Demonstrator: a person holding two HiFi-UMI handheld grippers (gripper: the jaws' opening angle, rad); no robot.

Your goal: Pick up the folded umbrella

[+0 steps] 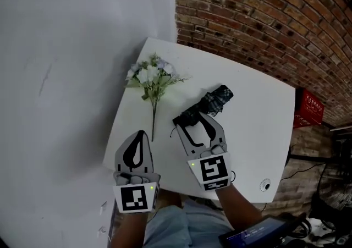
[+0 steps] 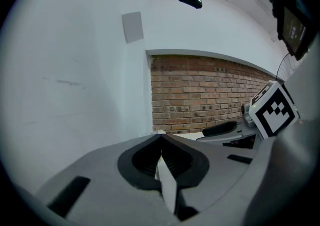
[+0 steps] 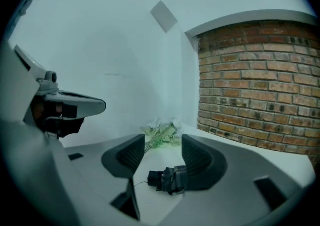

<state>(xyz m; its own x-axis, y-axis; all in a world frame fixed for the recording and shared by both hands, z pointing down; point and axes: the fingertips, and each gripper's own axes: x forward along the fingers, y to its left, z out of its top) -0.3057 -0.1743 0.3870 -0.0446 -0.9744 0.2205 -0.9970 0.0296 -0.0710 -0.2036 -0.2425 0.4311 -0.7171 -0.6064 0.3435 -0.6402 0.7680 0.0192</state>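
Folded umbrella [image 1: 213,102], one, flower bunch [image 1: 151,76], one, left tool [image 1: 142,133], right tool [image 1: 192,120]

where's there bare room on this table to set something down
Bare: the right half of the table, between the folded umbrella and the cable hole. Crowded: the left, where flower bunch, left gripper and right gripper cluster.

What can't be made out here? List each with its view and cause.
- Head view: near end of the umbrella, partly under the open right gripper.
- Right gripper view: its far end, behind one jaw.
- Left gripper view: flowers, behind the shut left gripper.
- Head view: small round thing on the table, too small to name.
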